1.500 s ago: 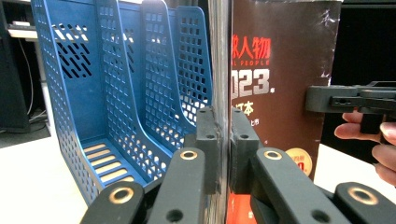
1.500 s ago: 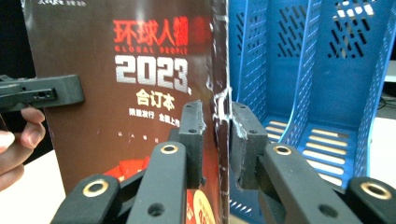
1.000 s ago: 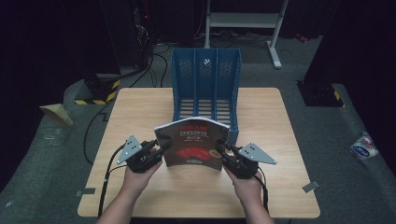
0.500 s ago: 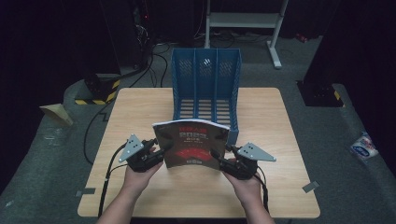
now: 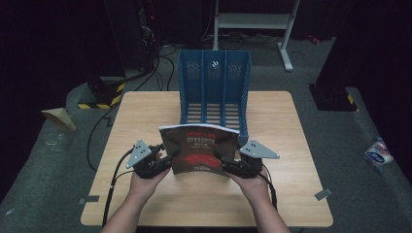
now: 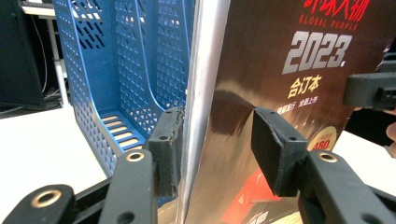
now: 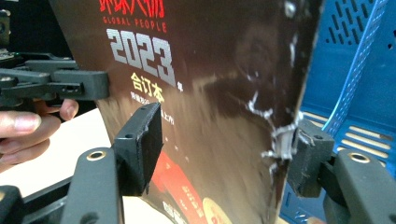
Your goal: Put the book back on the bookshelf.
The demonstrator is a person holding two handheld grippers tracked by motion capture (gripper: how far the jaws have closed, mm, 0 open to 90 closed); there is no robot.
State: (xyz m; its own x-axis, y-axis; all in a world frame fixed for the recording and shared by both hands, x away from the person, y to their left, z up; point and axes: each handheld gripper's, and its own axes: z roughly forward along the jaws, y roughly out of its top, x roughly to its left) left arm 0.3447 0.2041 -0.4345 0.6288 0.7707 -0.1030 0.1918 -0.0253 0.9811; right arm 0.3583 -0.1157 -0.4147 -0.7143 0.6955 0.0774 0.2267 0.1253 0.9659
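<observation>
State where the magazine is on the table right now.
In the high view, the magazine stands near the table's middle, just before the blue file rack, between both grippers.

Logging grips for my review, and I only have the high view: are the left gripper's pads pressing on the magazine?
Observer: No. The left gripper straddles the spine edge of the magazine. Its jaws have just been opening, and the pad on the cover side stands off the cover.
Operator: And the right gripper?
Observer: The right gripper has also just been opening; its cover-side pad stands clear of the cover.
Operator: Any damage to the magazine?
Observer: Yes. The right gripper view shows white tears along the edge nearest the blue rack.
</observation>
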